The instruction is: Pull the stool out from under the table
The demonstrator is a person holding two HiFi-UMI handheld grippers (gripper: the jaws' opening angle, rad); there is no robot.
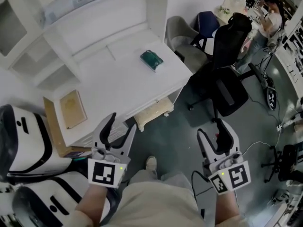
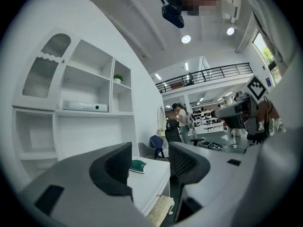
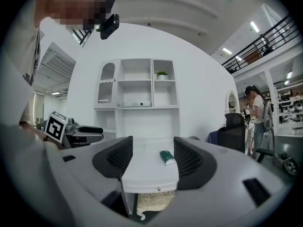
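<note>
Stool (image 1: 152, 113) under the table (image 1: 118, 79) edge, well beyond left tool (image 1: 121, 124) and right tool (image 1: 211, 130), both spread and empty

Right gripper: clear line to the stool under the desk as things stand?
Probably yes. The stool pokes its front edge out from under the desk, with only bare floor between it and the right gripper, jaws apart and empty. The black office chair stands off to one side.

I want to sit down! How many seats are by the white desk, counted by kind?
Stool: 1
Black office chair: 1
Grey chair: 1
Blue chair: 1
Total: 4
</note>
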